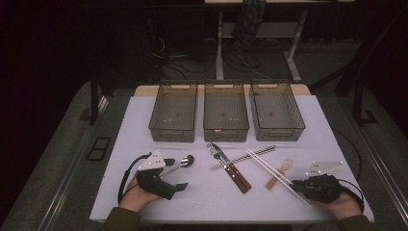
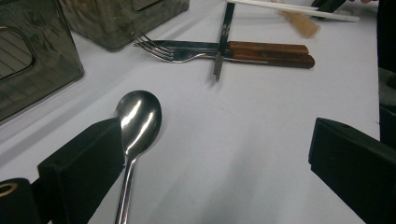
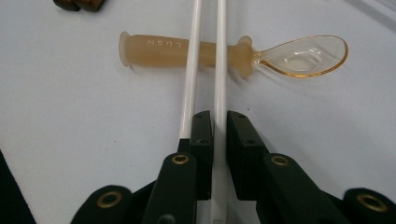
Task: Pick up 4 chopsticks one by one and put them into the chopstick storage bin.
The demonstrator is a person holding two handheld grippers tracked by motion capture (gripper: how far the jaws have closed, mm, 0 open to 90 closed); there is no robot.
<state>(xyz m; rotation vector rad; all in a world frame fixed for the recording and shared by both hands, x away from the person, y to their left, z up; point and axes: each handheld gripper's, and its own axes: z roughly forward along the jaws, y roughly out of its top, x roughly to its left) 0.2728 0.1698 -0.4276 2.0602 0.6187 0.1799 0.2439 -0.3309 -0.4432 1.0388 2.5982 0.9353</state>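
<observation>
Your right hand-held gripper (image 3: 219, 122) has its two flat black jaws nearly together, pinched on one of the white chopsticks (image 3: 219, 60); the second chopstick (image 3: 190, 79) runs just outside the jaw on the view's left. Both are thin, smooth, straight rods, and both lie across a translucent amber plastic spoon (image 3: 233, 51) with a thick ribbed handle and a shallow oval bowl. In the high view this gripper (image 1: 300, 185) rests at the near right of the worktop (image 1: 211, 199), a matte, pale surface.

Your left hand-held gripper (image 2: 205, 154) stands wide open, its blocky matte black jaws well apart. A polished steel spoon (image 2: 135, 126), oval-bowled and mirror-bright, lies against the inner face of the jaw on the view's left, not clamped.

Beyond it, a steel fork (image 2: 182, 51) and a knife (image 2: 261, 47), both with brown wooden handles, lie side by side, touching. A dark metal chopstick pair (image 2: 223, 42) crosses over them.

At the far side of the worktop three rectangular smoky-clear plastic bins (image 1: 225, 111) with ribbed floors sit in a row, just beside one another.
</observation>
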